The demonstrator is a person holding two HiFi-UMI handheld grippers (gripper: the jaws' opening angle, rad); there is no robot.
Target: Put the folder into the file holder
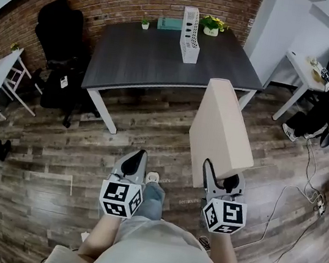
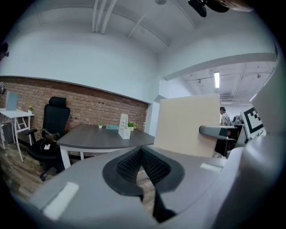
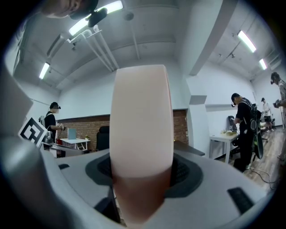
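One beige folder [image 1: 222,127] stands clamped in your right gripper [image 1: 222,179], fingers wide around it; your left gripper [image 1: 137,162] is empty, fingers closed. White file holder [image 1: 190,36] waits on the far counter [image 1: 144,63]: carrying and inserting remain.

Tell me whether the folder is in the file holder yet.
Not in. The right gripper is clamped on the beige folder above the floor; the white file holder stands apart on the dark table.

No words, brands or numbers can be read. The only print is black-and-white square markers on the left cube [image 1: 121,199] and right cube [image 1: 223,216].
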